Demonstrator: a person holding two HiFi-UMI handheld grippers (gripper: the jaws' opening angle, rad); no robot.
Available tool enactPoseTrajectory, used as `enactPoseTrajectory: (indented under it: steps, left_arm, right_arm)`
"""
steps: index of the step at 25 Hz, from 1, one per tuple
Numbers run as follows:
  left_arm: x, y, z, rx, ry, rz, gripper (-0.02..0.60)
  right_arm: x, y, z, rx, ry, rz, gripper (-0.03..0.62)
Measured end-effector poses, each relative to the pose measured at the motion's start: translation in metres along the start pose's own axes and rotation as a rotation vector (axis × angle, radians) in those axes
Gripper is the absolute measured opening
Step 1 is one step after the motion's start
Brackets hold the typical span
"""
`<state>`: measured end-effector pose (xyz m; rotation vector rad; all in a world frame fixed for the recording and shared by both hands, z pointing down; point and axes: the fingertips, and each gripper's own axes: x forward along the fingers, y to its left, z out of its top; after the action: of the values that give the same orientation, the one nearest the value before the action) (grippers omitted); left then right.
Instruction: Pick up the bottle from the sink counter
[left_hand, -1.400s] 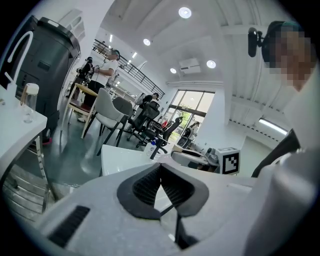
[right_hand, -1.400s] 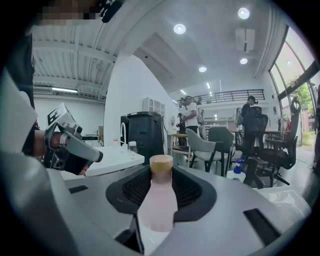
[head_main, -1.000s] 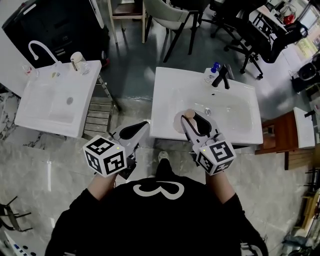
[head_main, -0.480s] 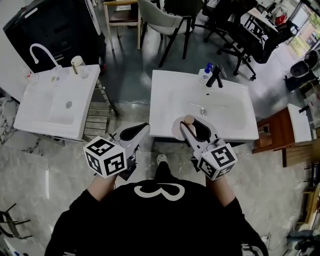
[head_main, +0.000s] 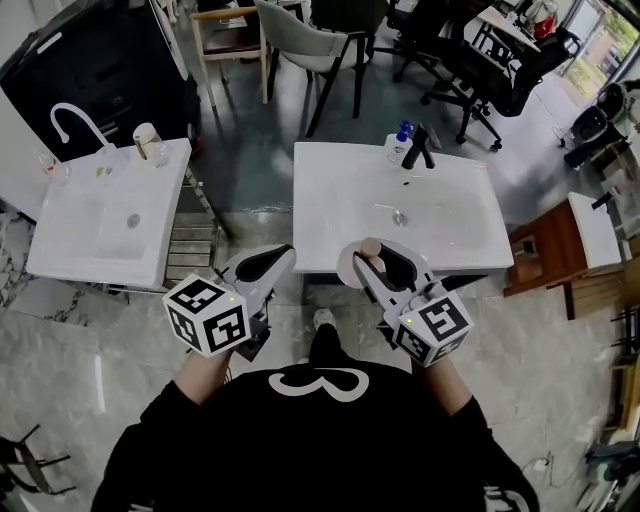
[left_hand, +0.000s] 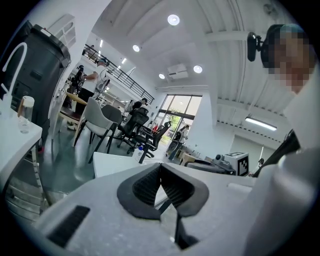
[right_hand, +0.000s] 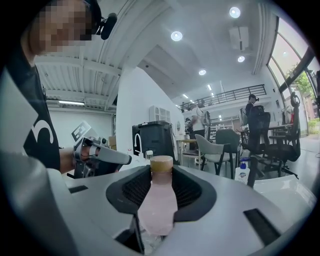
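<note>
You are gripping the probably light, slippery pink bottle (right_hand: 159, 210) by its body, lower centre, in your right gripper (right_hand: 161, 176), while your left gripper (left_hand: 160, 170) is sitting closed and empty.

down over a white sink counter (head_main: 330, 205), with a black tap (head_main: 416, 150) at its far edge and a blue-topped soap bottle (head_main: 397, 143) just beside it. at the counter's near edge, the right gripper (head_main: 377, 262) with the bottle (head_main: 370, 247) between its jaws, tan cap pointing away. off the near left corner, above the grey floor (head_main: 250, 170), the left gripper (head_main: 262, 268). well to the left, a second sink (head_main: 60, 240) with a white curved tap (head_main: 72, 112). beyond, a grey chair (head_main: 320, 35).
</note>
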<state>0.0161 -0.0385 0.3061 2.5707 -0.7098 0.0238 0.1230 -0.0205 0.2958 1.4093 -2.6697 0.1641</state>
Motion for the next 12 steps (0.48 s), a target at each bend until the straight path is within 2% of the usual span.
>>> enactPoseTrajectory:
  steps: [12]
  left_arm:
    - [0.0042,-0.0038,-0.0099,0.003,0.026,-0.017,0.015]
  right_arm:
    - [-0.0075,-0.004,-0.0069,0.033,-0.012,-0.026,0.132]
